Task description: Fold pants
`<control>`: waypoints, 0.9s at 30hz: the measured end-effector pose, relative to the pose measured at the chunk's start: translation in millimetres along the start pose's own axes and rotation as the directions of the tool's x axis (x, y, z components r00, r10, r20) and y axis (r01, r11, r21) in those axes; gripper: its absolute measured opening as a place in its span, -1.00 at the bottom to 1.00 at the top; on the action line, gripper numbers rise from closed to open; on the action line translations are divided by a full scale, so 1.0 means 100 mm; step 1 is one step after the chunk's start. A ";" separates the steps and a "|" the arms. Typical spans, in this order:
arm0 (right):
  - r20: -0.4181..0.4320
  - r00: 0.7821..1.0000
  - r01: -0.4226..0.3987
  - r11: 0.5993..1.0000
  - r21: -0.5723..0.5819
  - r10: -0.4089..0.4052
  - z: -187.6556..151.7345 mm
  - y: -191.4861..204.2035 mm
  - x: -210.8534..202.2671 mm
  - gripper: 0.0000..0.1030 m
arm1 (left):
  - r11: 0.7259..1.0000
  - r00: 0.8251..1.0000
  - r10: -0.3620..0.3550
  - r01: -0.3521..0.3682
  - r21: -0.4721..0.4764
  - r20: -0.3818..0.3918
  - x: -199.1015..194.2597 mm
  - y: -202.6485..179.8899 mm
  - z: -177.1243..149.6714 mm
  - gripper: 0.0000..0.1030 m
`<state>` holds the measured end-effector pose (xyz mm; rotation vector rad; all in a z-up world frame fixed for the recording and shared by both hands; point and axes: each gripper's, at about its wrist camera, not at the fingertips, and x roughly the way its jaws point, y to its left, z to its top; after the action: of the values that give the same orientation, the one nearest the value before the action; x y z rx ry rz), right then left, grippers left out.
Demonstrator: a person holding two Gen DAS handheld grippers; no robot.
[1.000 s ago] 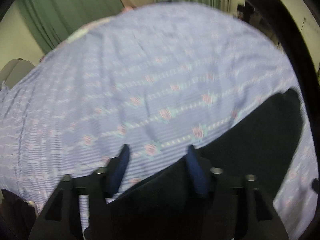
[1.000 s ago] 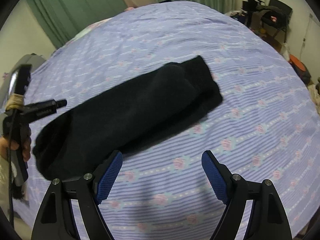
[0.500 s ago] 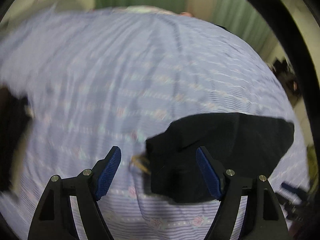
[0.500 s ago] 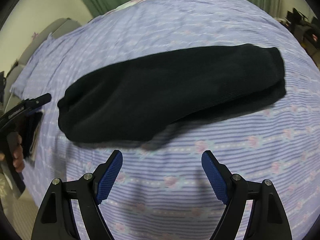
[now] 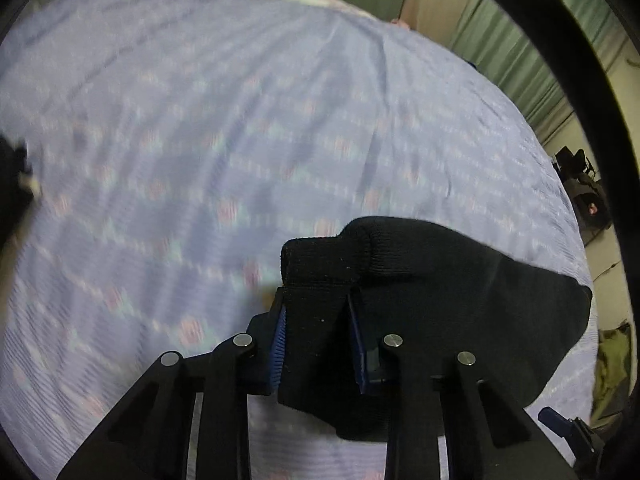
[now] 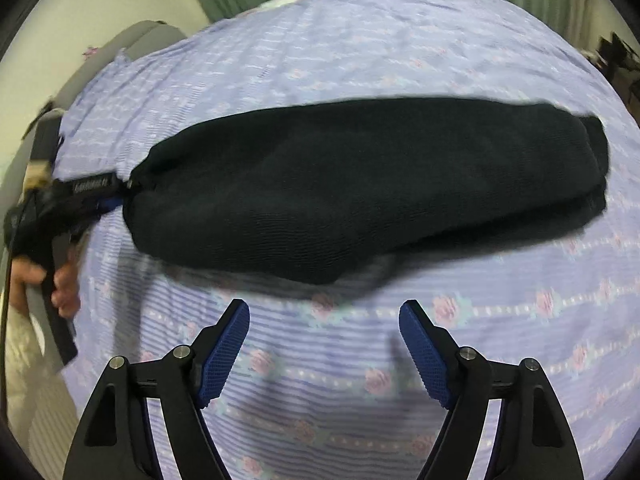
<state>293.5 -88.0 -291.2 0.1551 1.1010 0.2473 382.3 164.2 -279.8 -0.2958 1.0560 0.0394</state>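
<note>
Item: black knit garment (image 6: 360,196), folded over on itself into a long, narrow, rounded bundle. It lies across the bed, over the bedsheet (image 6: 400,48). In the left wrist view the same garment (image 5: 460,292) shows a rolled, ribbed edge at its near end; the rest trails away toward the right side of the bed.

Left hand-held gripper (image 5: 318,330): clenched on the near end of the garment. A fold of black cloth is pinched between the blue pads (image 5: 279,344) and stands up above them. In the right wrist view this hand-held gripper (image 6: 120,190) meets the garment's left end, with the person's hand (image 6: 44,280) on its grip, beyond the left end of the garment.

Right hand-held gripper (image 6: 324,344): released, fingers spread wide, nothing between the blue pads (image 6: 224,352). It hangs over bare sheet just beside the garment's long near edge, not touching it.

Bedsheet: lavender, striped, with rows of small pink roses; blurred in the left wrist view.

Surroundings, relative to the garment: green curtains (image 5: 516,48) beyond the far edge of the bed; grey upholstered furniture (image 6: 120,52) past the left end; dark clutter (image 5: 584,192) off the right side of the bed.
</note>
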 end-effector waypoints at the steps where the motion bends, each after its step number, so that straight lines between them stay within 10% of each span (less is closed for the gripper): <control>1: 0.009 1.000 -0.015 1.000 -0.024 0.015 0.04 0.02 0.00 0.52 | 1.000 1.000 0.010 -0.010 0.017 0.008 0.03 -0.05 0.07 -0.46; 10: -0.075 0.975 -0.214 0.976 -0.039 0.210 0.49 -0.10 0.25 0.43 | 0.991 0.995 0.097 -0.098 0.086 0.022 0.15 -0.15 0.50 -0.46; 20: -0.056 0.964 -0.265 0.952 -0.151 0.260 0.73 0.11 0.15 0.43 | 0.992 0.995 0.102 -0.101 0.080 -0.003 0.27 -0.06 0.51 -0.46; 27: -0.072 0.957 -0.282 0.959 -0.022 0.280 0.90 -0.16 0.50 0.35 | 0.995 0.996 0.078 -0.075 0.058 -0.043 0.30 0.08 0.40 -0.46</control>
<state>397.2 -90.0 -298.4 0.2777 1.1411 0.5285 429.3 178.9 -289.0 -0.2061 1.1111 0.0721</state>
